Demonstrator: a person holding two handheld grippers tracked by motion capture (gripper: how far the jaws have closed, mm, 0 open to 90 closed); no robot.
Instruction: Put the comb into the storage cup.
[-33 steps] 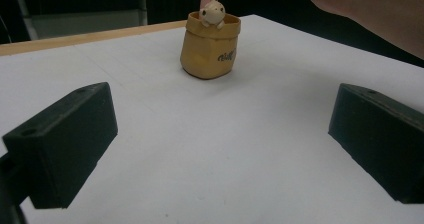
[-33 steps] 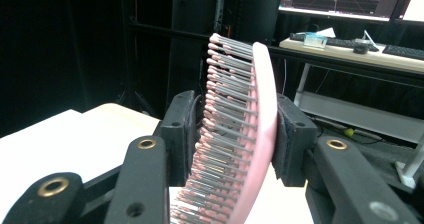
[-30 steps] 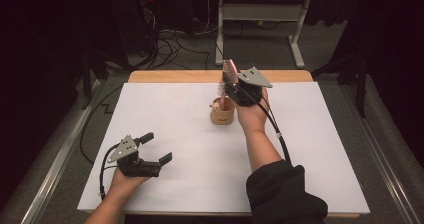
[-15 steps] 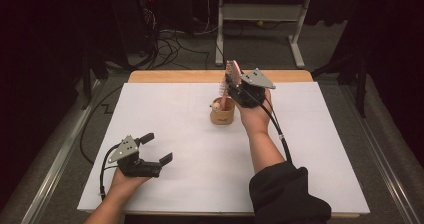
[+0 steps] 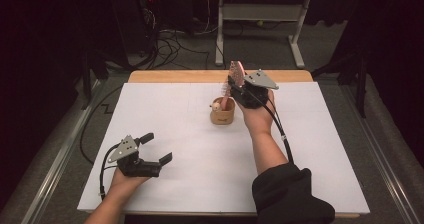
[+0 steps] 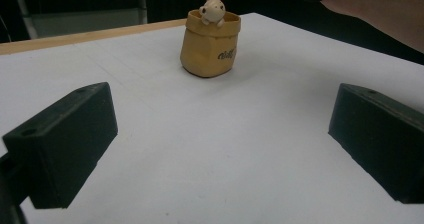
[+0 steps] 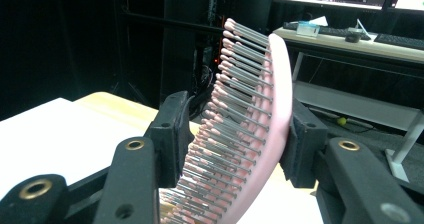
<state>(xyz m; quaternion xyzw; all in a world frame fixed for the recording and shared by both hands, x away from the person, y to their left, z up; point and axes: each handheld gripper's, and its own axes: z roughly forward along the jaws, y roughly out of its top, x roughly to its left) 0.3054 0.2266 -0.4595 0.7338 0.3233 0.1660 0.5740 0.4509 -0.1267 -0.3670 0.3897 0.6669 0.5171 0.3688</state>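
Resting low on the white bench [image 5: 320, 149], well to the near left of the small tan pot [image 5: 222, 115], the left gripper [image 5: 156, 150] held its jaws wide apart with nothing between them. In the left gripper view the two black jaws framed a bare stretch of white surface, and the pot [image 6: 210, 46] stood beyond them with nothing in the way. A strip of bare wood [image 5: 165, 76] edged the bench behind the pot, and past that lay a tangle of cables [image 5: 170, 39] on the floor and the legs of a pale metal frame [image 5: 300, 31].

The pot was squat and sack-shaped, with dark lettering on its side and a small cream animal figure [image 6: 212, 11] perched at its rim.

Just right of the pot and above it, the right gripper [image 5: 235, 81] had a pink hairbrush [image 5: 235, 76] between its jaws. The brush stood nearly upright, its handle reaching down into the pot. In the right gripper view the brush [image 7: 265, 119] showed a curved pink back and rows of thin grey pins with pink tips. Its back lay against one jaw while the pins faced the other; the jaws had just been opening, and whether they pressed on the brush could not be told. A person's hand [image 5: 257, 119] carried this gripper, a dark sleeve [image 5: 287, 194] behind it.
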